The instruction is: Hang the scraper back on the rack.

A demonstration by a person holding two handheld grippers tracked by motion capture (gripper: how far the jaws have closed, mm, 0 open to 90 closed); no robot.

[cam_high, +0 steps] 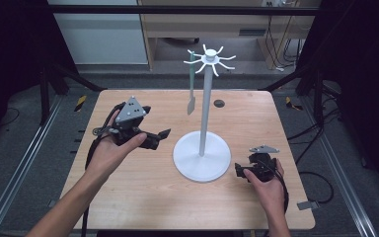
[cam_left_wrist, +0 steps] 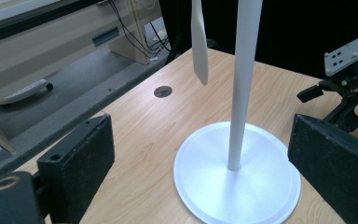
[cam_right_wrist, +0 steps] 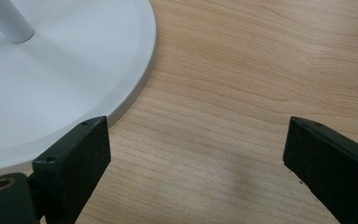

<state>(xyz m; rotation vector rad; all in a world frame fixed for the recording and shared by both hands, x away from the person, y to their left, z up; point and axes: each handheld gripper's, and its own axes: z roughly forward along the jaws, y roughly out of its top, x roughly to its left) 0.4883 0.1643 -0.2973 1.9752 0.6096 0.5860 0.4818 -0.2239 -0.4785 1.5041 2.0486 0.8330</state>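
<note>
White rack stand (cam_high: pixel 205 106), a tall pole on a round base with hooked arms fanning from its crown, occupies the centre of a light wooden table (cam_high: pixel 143 197) in the high view, with a pale spatula (cam_high: pixel 191 84) hanging from one arm at upper centre. A small dark round insert (cam_high: pixel 219 103) sits in the tabletop just right of the spatula's blade. Grey floor, metal rails and a black frame surround the table; pale cabinets and tangled cables line the top of the frame.

At centre left, the left hand (cam_high: pixel 109 150) holds the left gripper (cam_high: pixel 162 136) above the wood, tilted toward the pole, jaws spread wide with nothing between them. At lower right, the right hand (cam_high: pixel 266 185) keeps the right gripper (cam_high: pixel 239 170) low just beside the base's rim, its jaws likewise apart and empty.

In the left gripper view the pole runs off the top edge, so the crown is cut off, and the spatula's handle is cropped. In the right gripper view the base is cut by the left edge.
</note>
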